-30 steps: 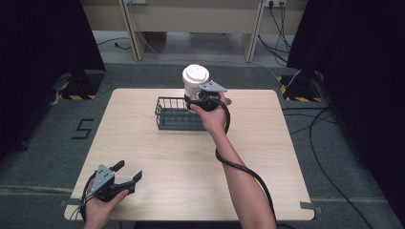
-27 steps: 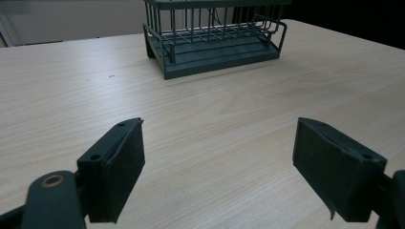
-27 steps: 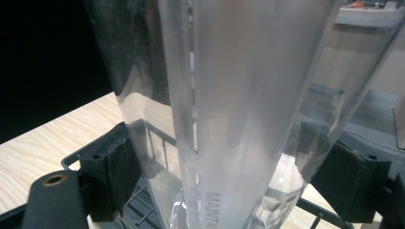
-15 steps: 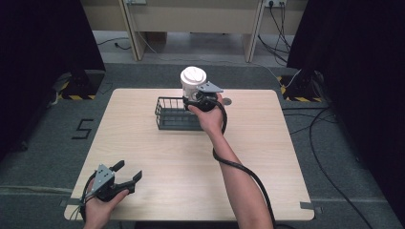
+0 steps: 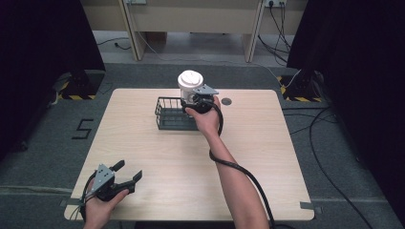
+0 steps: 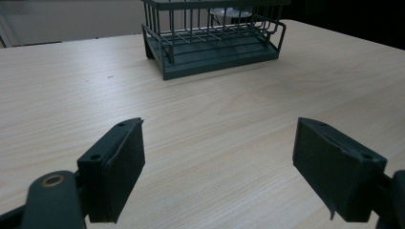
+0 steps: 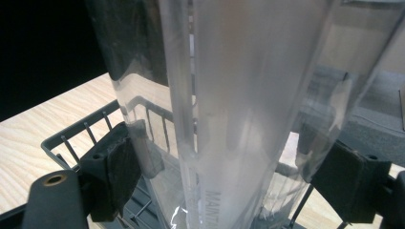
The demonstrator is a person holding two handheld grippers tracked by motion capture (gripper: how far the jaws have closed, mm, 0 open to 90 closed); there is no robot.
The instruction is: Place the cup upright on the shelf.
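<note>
At seven o'clock on the pale, wood-grained table [image 5: 157,157], the left gripper [image 5: 125,175] rests near the front edge, its two black, blocky jaws standing wide apart over bare tabletop; in the left gripper view they frame the grain with the basket [image 6: 212,36] ahead. That gripper sits where it sat a second ago. Toward twelve o'clock stands the dark wire basket [image 5: 173,114], a low rectangular cage of thin rods on a flat base. At its one o'clock end the right gripper [image 5: 192,99] is clamped on a clear plastic cup [image 7: 239,105], tall, smooth and frosted, with a white domed lid [image 5: 190,78]. The cup hangs upright over the basket's right end, slightly farther left than a second ago.
</note>
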